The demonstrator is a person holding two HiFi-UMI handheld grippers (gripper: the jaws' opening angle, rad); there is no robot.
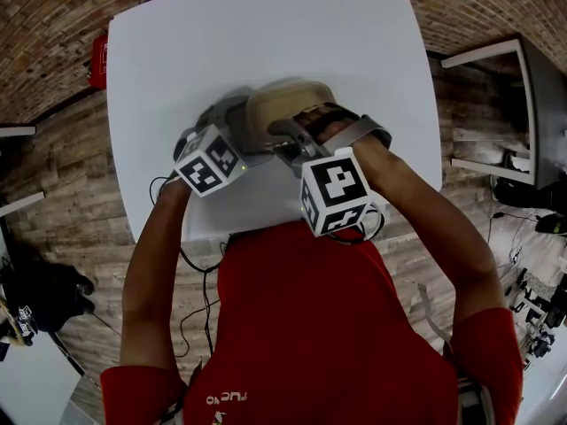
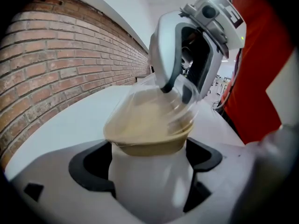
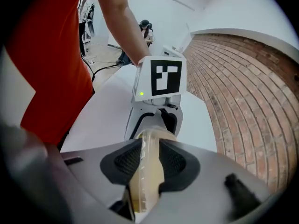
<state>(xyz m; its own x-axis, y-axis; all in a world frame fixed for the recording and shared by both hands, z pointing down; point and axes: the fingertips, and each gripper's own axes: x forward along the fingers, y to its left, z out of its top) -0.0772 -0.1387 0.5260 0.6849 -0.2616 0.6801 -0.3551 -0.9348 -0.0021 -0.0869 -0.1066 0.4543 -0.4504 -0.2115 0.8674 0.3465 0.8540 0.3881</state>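
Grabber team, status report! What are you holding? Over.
Left gripper shut on container. Right gripper shut on clear lid, at its rim. Both over white table; nothing blocking in view.

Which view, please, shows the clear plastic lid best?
Left gripper view: the clear plastic lid shows nearly whole, in the right gripper. The right gripper view shows only its rim; the head view, a beige top.

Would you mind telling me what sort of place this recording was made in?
Probably an indoor lab or studio workspace: a white table stands by a brick wall on a wood-plank floor, with dark equipment lying on the floor nearby.
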